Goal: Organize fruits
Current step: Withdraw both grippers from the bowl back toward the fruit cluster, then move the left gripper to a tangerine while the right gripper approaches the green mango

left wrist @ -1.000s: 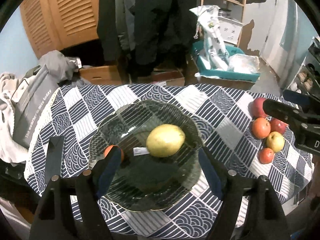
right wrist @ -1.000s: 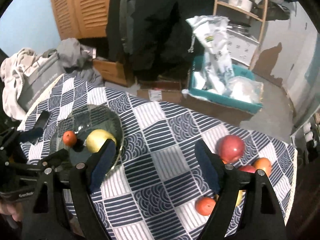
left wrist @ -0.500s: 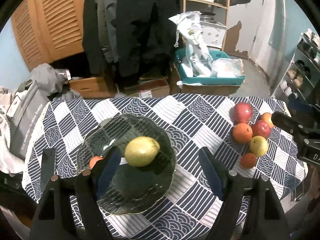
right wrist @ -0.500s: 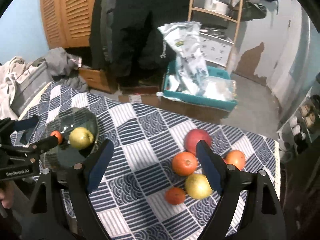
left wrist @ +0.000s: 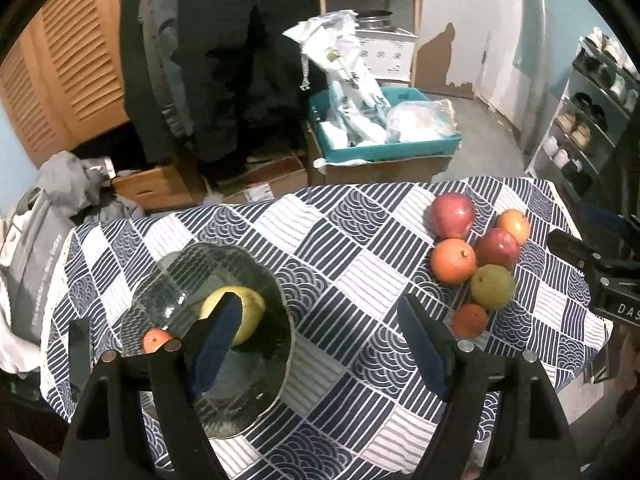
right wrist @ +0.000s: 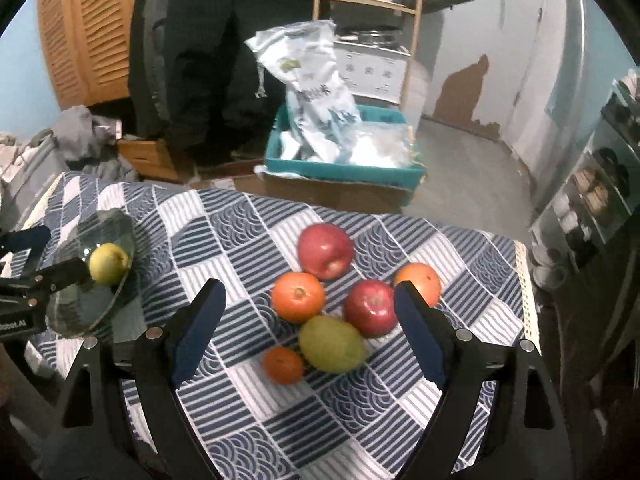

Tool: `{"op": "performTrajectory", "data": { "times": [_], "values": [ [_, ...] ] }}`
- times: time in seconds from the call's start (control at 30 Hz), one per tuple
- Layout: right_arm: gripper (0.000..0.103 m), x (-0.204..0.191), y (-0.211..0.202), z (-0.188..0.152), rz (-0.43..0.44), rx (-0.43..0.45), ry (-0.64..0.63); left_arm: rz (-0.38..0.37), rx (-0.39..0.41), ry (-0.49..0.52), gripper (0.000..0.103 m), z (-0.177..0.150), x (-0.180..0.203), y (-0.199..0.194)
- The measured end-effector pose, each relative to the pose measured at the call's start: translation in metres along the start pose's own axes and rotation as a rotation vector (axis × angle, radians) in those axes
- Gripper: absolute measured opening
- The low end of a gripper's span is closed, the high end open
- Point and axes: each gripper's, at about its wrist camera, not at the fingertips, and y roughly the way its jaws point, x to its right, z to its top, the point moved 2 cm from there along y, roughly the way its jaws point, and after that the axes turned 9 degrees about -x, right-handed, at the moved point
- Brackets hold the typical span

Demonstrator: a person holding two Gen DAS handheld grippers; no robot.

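— What's different from a second ago?

— Both views have slid over toward the loose fruit. The right gripper had bare tablecloth between its fingers; now the green pear, the small orange, a bigger orange and a red apple sit in the gap. Its jaws have just been opening, they stand wide and touch none of it.

— And the left one?

— The left gripper is open too, holding nothing. The glass plate was centred between its fingers; now it lies off to the left, with the yellow-green fruit and a small red-orange fruit on it.

— Anything you can't make out?

— The left finger covers part of that yellow-green fruit. The right-hand finger cuts across the far orange. In the right wrist view the small fruit on the plate is hidden.
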Motion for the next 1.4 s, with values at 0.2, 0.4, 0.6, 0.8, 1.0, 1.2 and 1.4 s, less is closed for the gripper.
{"op": "performTrajectory", "data": {
  "times": [0.2, 0.4, 0.6, 0.8, 1.0, 1.2, 1.4],
  "values": [
    [0.085, 0.024, 0.006, -0.012, -0.008, -0.015, 0.036, 0.002, -0.013, 0.043, 0.081, 0.005, 0.024, 0.007],
    [0.085, 0.04, 0.016, -0.022, -0.014, -0.043, 0.06, 0.004, -0.03, 0.07, 0.081, 0.008, 0.041, 0.016],
    [0.085, 0.045, 0.03, -0.028, -0.009, -0.075, 0.058, 0.007, -0.048, 0.084, 0.081, 0.009, 0.05, 0.029],
    [0.085, 0.043, 0.063, -0.034, 0.013, -0.152, 0.048, 0.025, -0.083, 0.098, 0.081, 0.01, 0.056, 0.057],
    [0.085, 0.04, 0.1, -0.037, 0.057, -0.225, 0.057, 0.024, -0.117, 0.087, 0.081, 0.011, 0.059, 0.083],
    [0.085, 0.036, 0.127, -0.041, 0.064, -0.283, 0.053, 0.018, -0.136, 0.08, 0.081, 0.013, 0.057, 0.105],
    [0.085, 0.034, 0.145, -0.043, 0.083, -0.318, 0.065, -0.004, -0.162, 0.066, 0.081, 0.013, 0.057, 0.119]
  ]
}}
